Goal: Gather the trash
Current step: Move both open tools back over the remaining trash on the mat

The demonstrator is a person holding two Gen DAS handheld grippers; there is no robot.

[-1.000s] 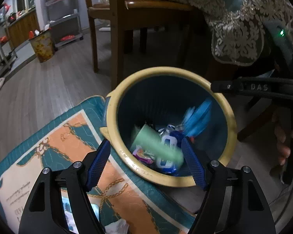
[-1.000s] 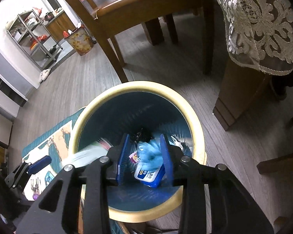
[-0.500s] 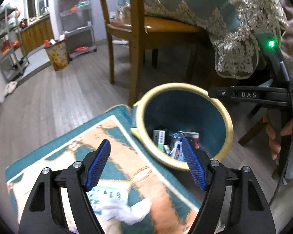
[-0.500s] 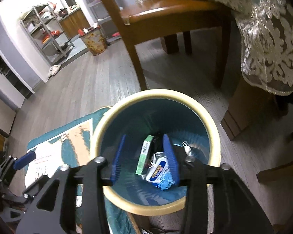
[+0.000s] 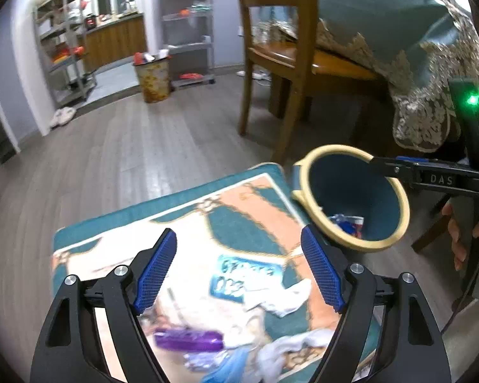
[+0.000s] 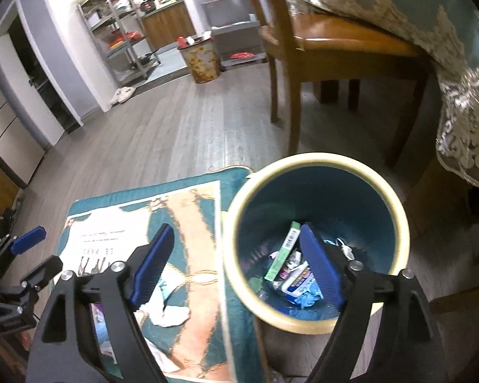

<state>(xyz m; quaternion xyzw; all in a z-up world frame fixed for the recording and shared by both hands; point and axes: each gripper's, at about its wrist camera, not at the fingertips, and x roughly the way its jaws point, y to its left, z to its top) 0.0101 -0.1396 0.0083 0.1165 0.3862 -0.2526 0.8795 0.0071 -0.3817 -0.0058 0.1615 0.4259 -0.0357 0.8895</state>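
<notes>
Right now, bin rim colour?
Pale yellow rim, dark teal inside; clearest in the right wrist view.

litter (image 5: 207, 348) on the near rug (image 5: 239, 223): motion-blurred, cut by the lower edge, partly behind the left gripper (image 5: 239, 271). bin (image 6: 316, 242) contents partly hidden by a right gripper (image 6: 236, 261) finger (image 6: 319, 268). far shelf (image 6: 118, 25) items too small to identify.

- Round bin with cream rim and dark teal inside (image 6: 396, 210): smooth, matt plastic.
- Teal and orange printed rug (image 5: 239, 210): flat woven cloth.
- Grey plank floor (image 6: 182, 140): wood-grained, slight sheen.
- Brown wooden chair (image 5: 290, 63): glossy varnished seat.
- Teal tablecloth with pale lace edge (image 6: 463, 102): cloth.
</notes>
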